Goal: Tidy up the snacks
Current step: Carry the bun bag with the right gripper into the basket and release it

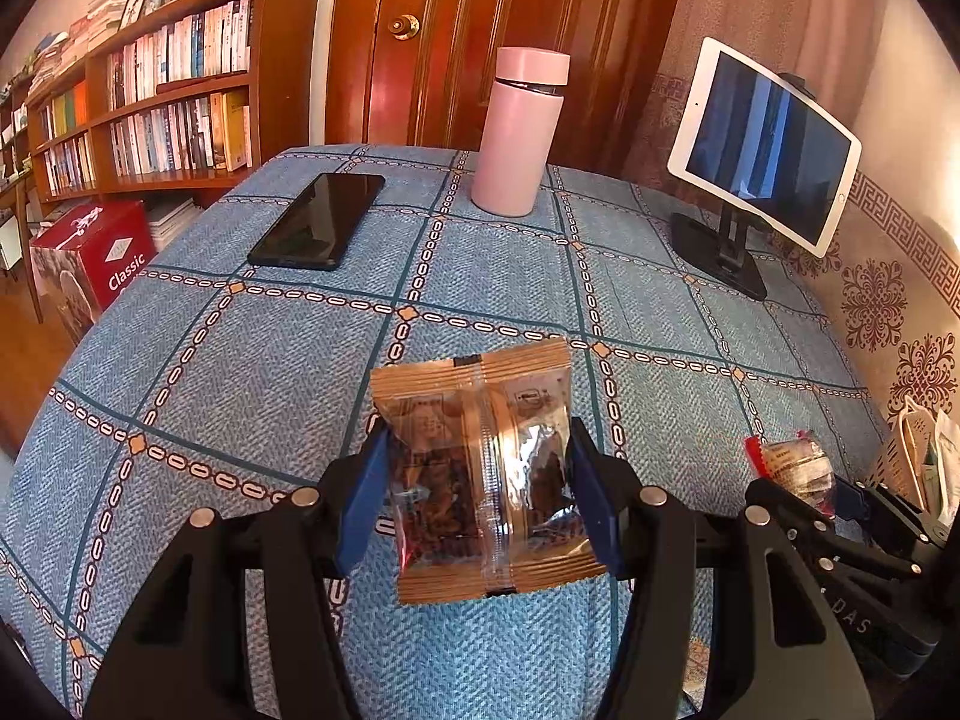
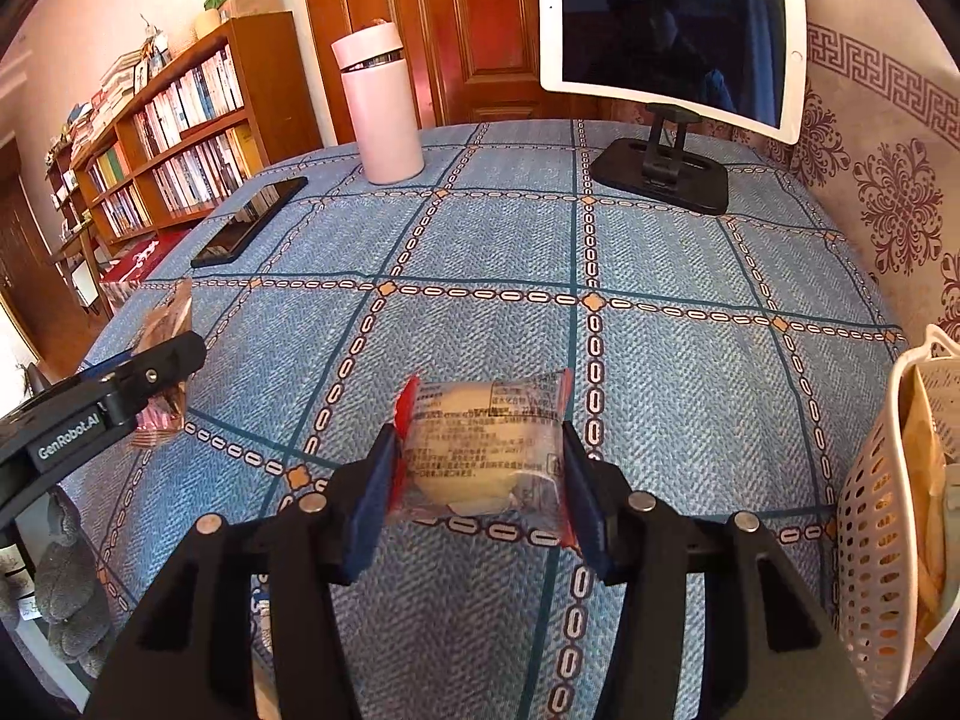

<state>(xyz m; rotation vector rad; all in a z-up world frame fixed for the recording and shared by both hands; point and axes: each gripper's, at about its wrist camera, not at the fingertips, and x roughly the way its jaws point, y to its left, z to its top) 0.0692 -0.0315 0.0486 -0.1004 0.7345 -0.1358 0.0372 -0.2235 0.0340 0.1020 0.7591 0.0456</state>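
The left gripper (image 1: 477,480) is clamped on a tan snack packet (image 1: 480,474), its blue pads pressing the packet's two side edges so that the packet stands up between the fingers, its back seam facing the camera and its top edge reaching past the fingertips, above the blue checked tablecloth (image 1: 240,360). The right gripper (image 2: 480,474) grips a clear packet with red ends (image 2: 483,450) that has a pale round cake inside; the packet lies crosswise between the pads, which touch its crimped ends, and it sits a little above the cloth. Its jaws stand partly closed, only as wide as the packet. From the right wrist view the left gripper shows at the far left edge with its tan packet, well apart from the right one. A white perforated basket (image 2: 882,510) stands at the right edge of the table, near the right gripper, with some packets already in it. Farther back stand a pink flask (image 1: 519,132), a black phone (image 1: 318,222) lying flat, and a tablet on a black stand (image 1: 765,150).
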